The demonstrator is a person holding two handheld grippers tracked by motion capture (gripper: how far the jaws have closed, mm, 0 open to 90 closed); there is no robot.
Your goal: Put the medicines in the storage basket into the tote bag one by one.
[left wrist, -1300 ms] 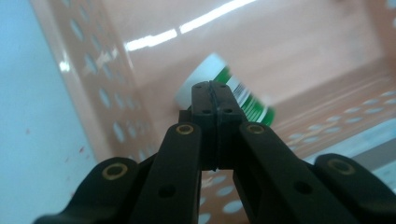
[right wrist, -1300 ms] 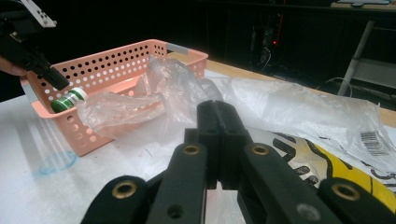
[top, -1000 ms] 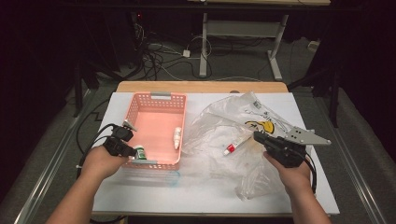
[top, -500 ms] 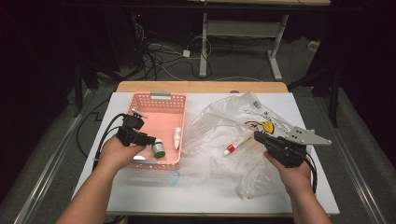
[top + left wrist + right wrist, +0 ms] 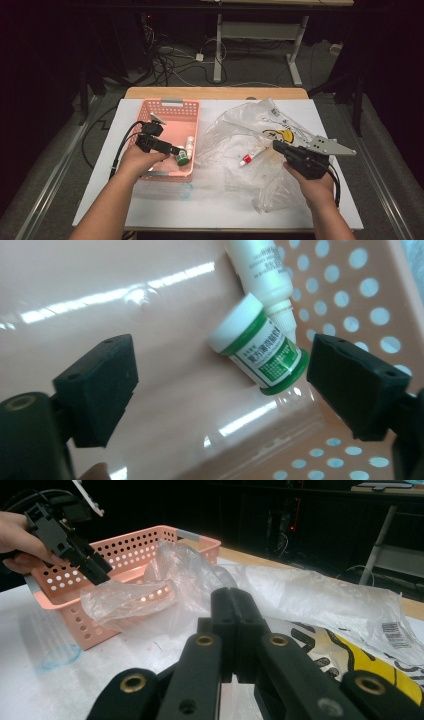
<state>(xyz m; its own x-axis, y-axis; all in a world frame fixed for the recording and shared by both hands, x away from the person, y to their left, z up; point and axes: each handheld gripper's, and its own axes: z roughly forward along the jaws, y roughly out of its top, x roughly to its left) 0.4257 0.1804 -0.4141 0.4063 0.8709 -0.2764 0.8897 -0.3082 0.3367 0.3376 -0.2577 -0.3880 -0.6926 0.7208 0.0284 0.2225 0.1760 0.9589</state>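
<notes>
The jar (image 5: 257, 347) is small and round, with a white lid and a green label with white writing on it. It lies tipped on its side on the floor of the pink basket (image 5: 159, 111), close to the basket's holed wall. A white bottle (image 5: 262, 275) lies in the basket too, and its thin tip touches the jar. In the high view you can see the jar (image 5: 182, 159) and the bottle (image 5: 189, 145) side by side at the right side of the basket. The basket sits on the white table (image 5: 100, 200), and a clear bag (image 5: 240, 125) is spread out just to its right. A small tube (image 5: 252, 155) with a red cap rests in the bag, and the bag has a yellow picture on it. Your left gripper (image 5: 220, 385) is over the basket. Its jaws have just been opening and now stand wide apart, with the jar between them. The pads do not press on the jar, so you are not holding it. One pad is just beside the jar's green bottom, and the other is well away from it. Your right gripper (image 5: 234, 630) is squeezed tight with its two jaws pressed together and nothing between them. It sits low over the bag, close to the tube.
</notes>
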